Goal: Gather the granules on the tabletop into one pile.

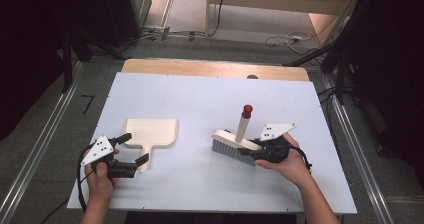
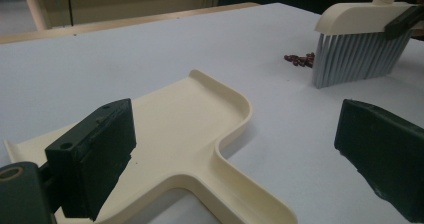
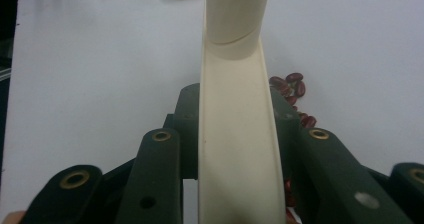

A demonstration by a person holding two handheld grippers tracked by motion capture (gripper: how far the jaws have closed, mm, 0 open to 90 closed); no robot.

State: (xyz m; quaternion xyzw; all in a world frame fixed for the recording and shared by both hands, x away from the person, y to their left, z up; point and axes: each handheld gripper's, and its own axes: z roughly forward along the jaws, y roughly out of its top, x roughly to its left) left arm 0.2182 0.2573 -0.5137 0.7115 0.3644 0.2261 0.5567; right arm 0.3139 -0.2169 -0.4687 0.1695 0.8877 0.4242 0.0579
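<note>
A cream dustpan (image 1: 150,132) lies flat on the white table (image 1: 200,96), its short handle (image 2: 235,184) pointing toward the person. My left gripper (image 1: 135,148) stands open with one jaw on each side of that handle, not touching it; in the left gripper view (image 2: 240,154) the jaws are wide apart. A cream brush (image 1: 231,143) with grey bristles stands on the table, its handle rising to a red tip (image 1: 247,109). My right gripper (image 1: 252,153) is shut on the brush's cream back (image 3: 235,149). Several dark red beans (image 3: 292,86) lie next to the bristles (image 2: 355,56).
A strip of bare wood (image 1: 215,68) runs along the table's far edge. Cables (image 1: 285,39) lie on the floor beyond it, and metal rails (image 1: 45,139) flank the table on both sides.
</note>
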